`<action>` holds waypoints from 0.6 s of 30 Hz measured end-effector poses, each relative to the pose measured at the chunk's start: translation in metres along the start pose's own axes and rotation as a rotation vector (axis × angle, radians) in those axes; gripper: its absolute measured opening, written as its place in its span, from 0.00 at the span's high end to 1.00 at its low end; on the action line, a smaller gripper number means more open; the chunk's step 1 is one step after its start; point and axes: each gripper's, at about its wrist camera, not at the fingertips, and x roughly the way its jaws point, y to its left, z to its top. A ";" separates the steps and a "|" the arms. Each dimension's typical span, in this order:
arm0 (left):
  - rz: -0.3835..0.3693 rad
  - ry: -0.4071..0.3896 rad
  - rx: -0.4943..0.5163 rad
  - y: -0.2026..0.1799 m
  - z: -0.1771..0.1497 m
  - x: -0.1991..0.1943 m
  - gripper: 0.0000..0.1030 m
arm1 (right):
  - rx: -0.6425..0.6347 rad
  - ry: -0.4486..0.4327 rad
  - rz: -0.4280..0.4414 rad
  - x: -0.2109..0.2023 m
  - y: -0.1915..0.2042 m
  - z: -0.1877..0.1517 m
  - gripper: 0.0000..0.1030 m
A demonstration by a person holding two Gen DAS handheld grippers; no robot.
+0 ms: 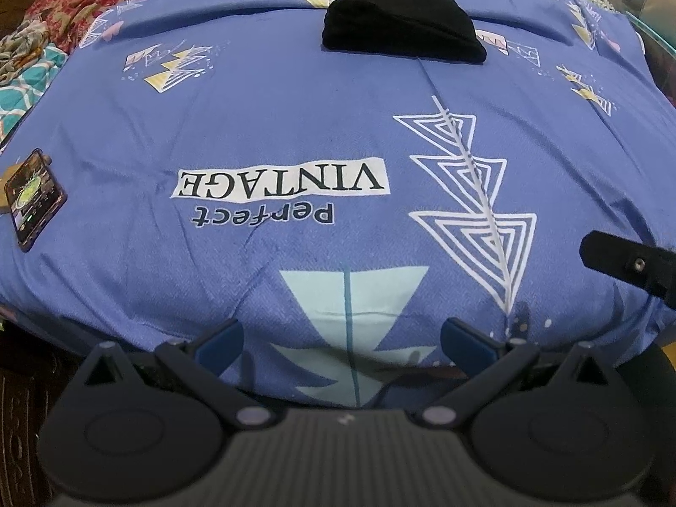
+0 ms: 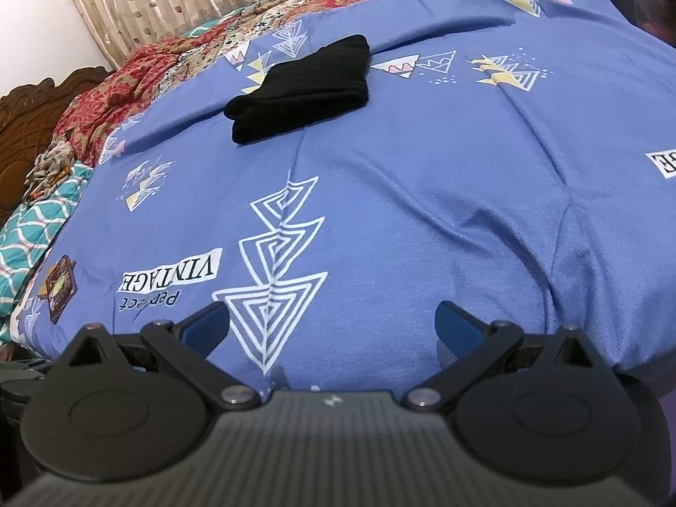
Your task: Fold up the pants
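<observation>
- The pants (image 1: pixel 401 21) lie as a compact black folded bundle on the far part of the bed (image 1: pixel 295 105), well apart from both tools.
- Judging by that bundle, the folding looks done or nearly so; what is left is likely a check or a last tidy.
- To do it well: approach low over the blue sheet, press the top layer flat, and square any edge that sticks out without dragging the stack.
- The left hand-held gripper (image 1: pixel 342 340) is spread wide, holding nothing, its fingers over the near edge of the bed.
- The right hand-held gripper (image 2: pixel 331 323) is likewise wide apart and empty.
- A phone (image 1: pixel 34 198) lies at the left edge, clear of the work.
</observation>
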 end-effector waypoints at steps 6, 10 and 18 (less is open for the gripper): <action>0.058 -0.028 0.000 0.001 0.002 -0.003 0.00 | 0.011 0.002 0.002 0.000 -0.001 0.000 0.00; 0.135 -0.076 0.013 0.001 0.003 -0.008 0.00 | -0.003 -0.009 0.010 -0.002 0.002 -0.001 0.00; 0.153 -0.078 0.022 0.004 0.005 -0.005 0.00 | -0.016 -0.018 0.015 -0.003 0.004 0.000 0.00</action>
